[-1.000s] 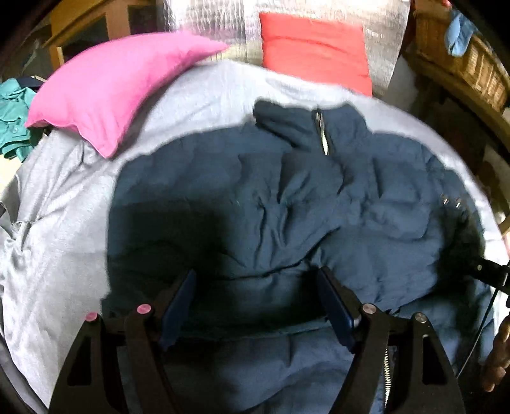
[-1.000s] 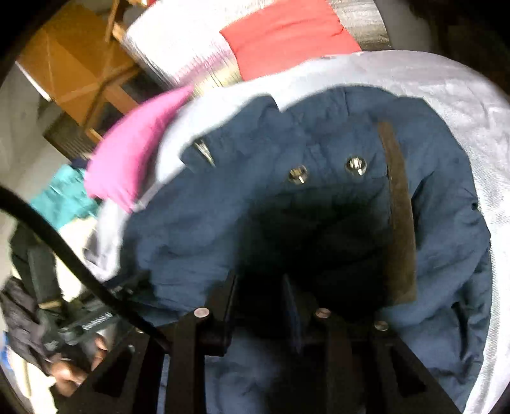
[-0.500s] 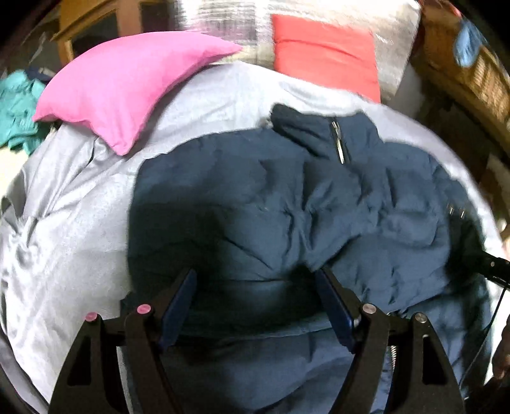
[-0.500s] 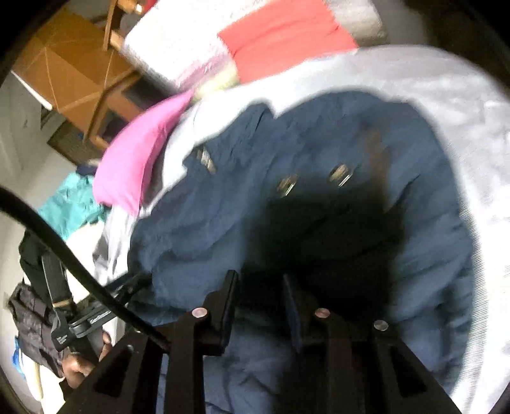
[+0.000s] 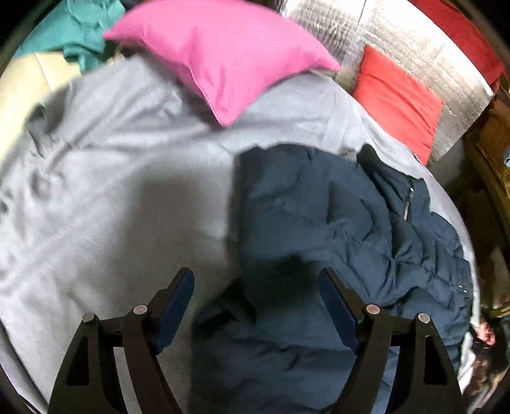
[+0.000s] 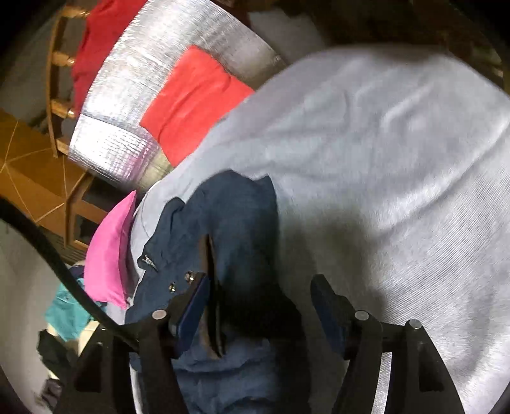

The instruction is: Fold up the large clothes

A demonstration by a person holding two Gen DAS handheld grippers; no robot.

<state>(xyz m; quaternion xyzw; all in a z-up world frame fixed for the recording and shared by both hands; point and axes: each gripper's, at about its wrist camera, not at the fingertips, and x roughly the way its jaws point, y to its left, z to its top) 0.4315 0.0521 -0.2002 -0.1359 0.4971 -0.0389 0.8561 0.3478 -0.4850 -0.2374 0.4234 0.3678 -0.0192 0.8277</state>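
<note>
A navy padded jacket (image 5: 334, 229) lies on a grey bedsheet (image 5: 111, 191), its zipped collar toward the far right. My left gripper (image 5: 256, 286) is open and empty above the jacket's left edge. In the right wrist view the jacket (image 6: 232, 229) lies at lower left, showing a brown placket strip and snaps. My right gripper (image 6: 259, 293) is open and empty above the jacket's right edge, where it meets the sheet (image 6: 398, 159).
A pink pillow (image 5: 223, 54) and a red pillow (image 5: 398, 98) lie at the head of the bed against a silver foil panel (image 5: 398, 38). Teal clothes (image 5: 83, 25) lie at far left. A wooden chair (image 6: 57, 79) stands beyond the bed.
My right gripper has opened and let go of the jacket fabric. Both grippers have swung outward, left one to the left, right one to the right, off the jacket's middle toward its edges.
</note>
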